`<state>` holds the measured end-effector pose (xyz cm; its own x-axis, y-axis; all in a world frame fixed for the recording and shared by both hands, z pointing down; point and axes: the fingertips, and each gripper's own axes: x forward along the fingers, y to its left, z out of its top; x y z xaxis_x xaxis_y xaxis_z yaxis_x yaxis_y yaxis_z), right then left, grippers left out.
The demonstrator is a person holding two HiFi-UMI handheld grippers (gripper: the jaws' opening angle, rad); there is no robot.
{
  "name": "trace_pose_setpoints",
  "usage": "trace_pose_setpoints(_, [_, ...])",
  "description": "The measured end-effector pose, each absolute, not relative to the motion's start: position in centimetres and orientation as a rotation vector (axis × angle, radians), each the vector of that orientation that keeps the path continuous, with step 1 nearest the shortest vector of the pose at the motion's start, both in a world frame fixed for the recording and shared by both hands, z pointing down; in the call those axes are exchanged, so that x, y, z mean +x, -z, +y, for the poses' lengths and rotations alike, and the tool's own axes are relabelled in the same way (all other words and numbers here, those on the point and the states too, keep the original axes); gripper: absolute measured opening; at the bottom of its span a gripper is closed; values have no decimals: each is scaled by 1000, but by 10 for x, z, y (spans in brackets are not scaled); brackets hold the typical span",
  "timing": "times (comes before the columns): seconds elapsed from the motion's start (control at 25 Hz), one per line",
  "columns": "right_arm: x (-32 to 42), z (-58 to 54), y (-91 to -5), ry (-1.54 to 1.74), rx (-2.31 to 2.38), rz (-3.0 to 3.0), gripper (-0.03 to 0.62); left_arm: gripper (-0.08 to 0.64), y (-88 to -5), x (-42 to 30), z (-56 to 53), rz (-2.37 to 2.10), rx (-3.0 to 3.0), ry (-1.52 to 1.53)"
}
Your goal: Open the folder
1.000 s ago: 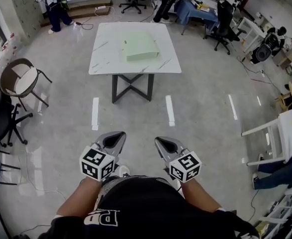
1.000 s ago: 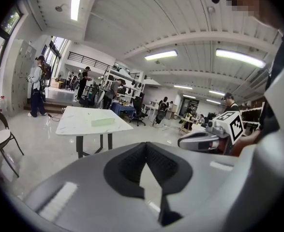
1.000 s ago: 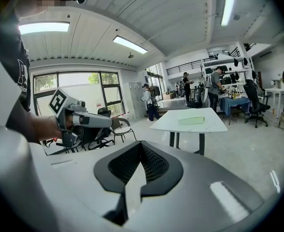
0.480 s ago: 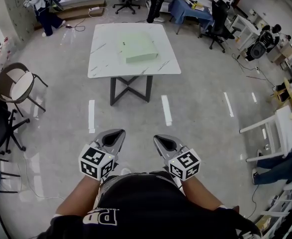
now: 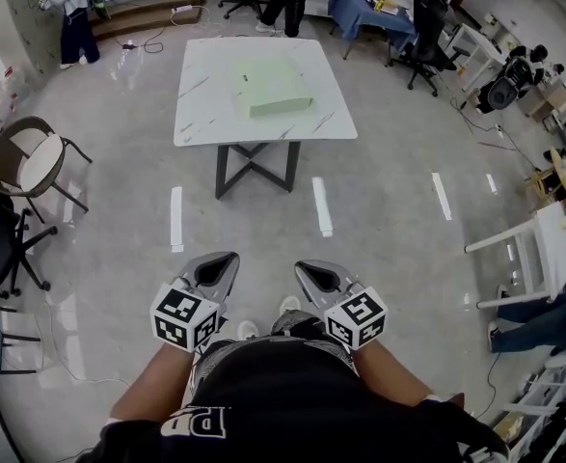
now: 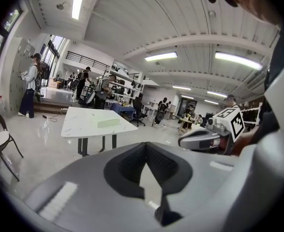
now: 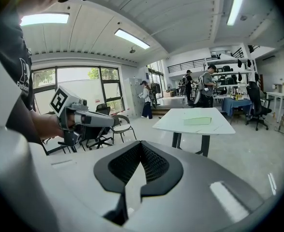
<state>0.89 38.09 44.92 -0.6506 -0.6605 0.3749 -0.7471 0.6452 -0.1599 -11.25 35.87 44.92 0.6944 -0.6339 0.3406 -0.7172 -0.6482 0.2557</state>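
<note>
Pale green folder (image 5: 276,90) lies flat on the white desk (image 5: 205,114), a bit right of centre in head view, and looks closed, one edge slightly askew to the desk edge. The desk has dark crossed legs and stands alone on a glossy grey floor (image 5: 398,191), w/ short white strips (image 5: 176,218) on the floor between the desk and the person. Both grippers are held low, close in front of the person's black shirt (image 5: 292,394), well apart from desk & folder. They sit side by side w/ a gap between them, tips pointing toward the desk and tilted a little down. Left gripper (image 5: 227,257): closed, jaw tips meeting, empty; its own view shows desk & folder far off beyond the tips, w/ the other gripper off to the right. Right gripper (image 5: 305,265): also closed, tips together, empty; its view has desk & folder ahead-right and the left gripper off to the left, held in a hand. Around the room: brown-framed chair w/ pale seat (image 5: 37,157) at left, near the wall; white chair (image 5: 552,249) at right. Several people stand or sit at work desks past the far side of the desk, too small for detail.
</note>
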Motion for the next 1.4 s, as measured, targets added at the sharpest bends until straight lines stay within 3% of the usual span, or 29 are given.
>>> trace_pose_setpoints(0.48, [5, 344, -449, -500, 1171, -2625, 0, 54, -460, -114, 349, -1055, 2514, -328])
trace_pose_setpoints(1.4, [41, 204, -448, -517, 1133, -2674, 0, 54, -458, -81, 216, -1121, 2485, -374])
